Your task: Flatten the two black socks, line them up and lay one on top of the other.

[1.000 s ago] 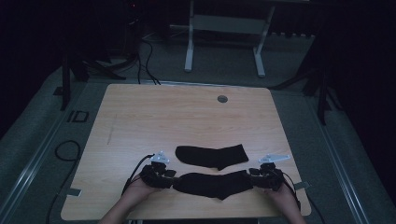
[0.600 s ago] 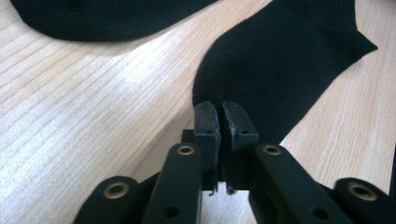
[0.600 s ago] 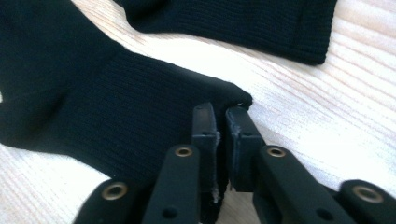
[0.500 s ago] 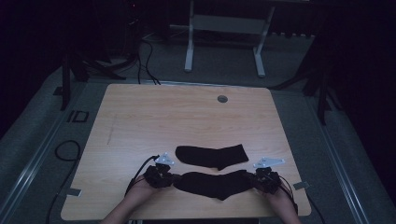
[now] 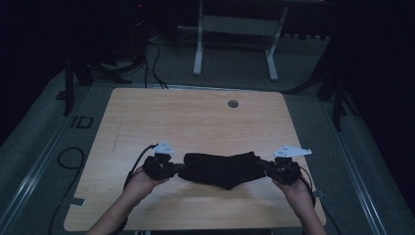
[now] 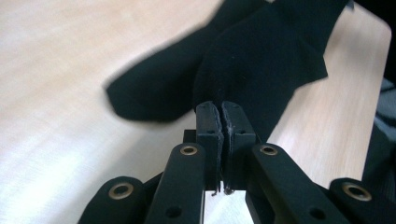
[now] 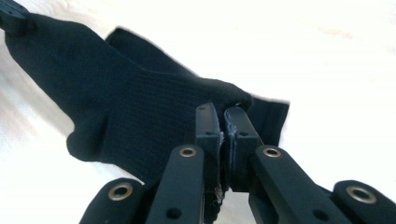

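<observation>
Each gripper, left gripper [image 5: 177, 168] and right gripper [image 5: 264, 166], pinches one end of the near sock [image 5: 222, 169], lifted off the tabletop [image 5: 195, 117]; the second sock [image 6: 154, 91] probably lies beneath, pairing not yet done.

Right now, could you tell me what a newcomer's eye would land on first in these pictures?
First, the black sock stretched between the two grippers near the front edge of the wooden table. The left gripper pinches one end and the right gripper the other, both shut on the fabric. Under it, a second black sock lies flat on the tabletop.
</observation>
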### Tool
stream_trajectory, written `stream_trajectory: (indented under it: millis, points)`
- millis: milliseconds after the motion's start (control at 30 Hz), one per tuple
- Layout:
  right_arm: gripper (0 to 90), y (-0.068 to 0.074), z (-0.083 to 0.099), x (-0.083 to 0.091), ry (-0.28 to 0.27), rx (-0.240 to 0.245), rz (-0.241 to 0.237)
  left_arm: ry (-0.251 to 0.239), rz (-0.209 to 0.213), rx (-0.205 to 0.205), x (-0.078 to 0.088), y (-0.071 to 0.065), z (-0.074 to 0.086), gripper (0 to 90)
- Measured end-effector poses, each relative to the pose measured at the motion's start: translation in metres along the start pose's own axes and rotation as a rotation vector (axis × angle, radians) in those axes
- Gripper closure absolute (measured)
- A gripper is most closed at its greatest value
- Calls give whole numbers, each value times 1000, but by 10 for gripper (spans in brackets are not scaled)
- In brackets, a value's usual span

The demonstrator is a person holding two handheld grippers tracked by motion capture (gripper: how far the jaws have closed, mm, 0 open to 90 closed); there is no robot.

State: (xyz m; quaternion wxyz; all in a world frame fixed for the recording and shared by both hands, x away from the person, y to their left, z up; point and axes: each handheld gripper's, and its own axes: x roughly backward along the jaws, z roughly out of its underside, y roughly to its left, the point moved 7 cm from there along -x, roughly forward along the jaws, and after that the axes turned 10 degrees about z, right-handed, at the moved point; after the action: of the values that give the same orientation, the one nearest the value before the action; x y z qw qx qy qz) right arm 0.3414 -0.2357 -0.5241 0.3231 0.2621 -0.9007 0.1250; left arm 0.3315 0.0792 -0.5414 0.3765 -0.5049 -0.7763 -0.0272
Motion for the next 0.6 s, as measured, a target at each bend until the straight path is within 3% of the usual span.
stream_trajectory:
  millis: [200,267,400,433,600]
  points:
    - [857,-7,-22,-4,-14,-1,25,-17,-30,14,9,13,-20,871]
    - [857,-14,-27,-11,-9,-31,23,-8,-23,42,4,23,-26,871]
    - [857,-19,-23,-24,21,-46,29,25,-16,71,-7,33,-24,871]
    - [857,-25,-16,-36,51,-69,24,41,-18,87,-16,40,-22,871]
    - [857,-35,0,-61,115,-92,46,77,-10,125,-37,53,-17,871]
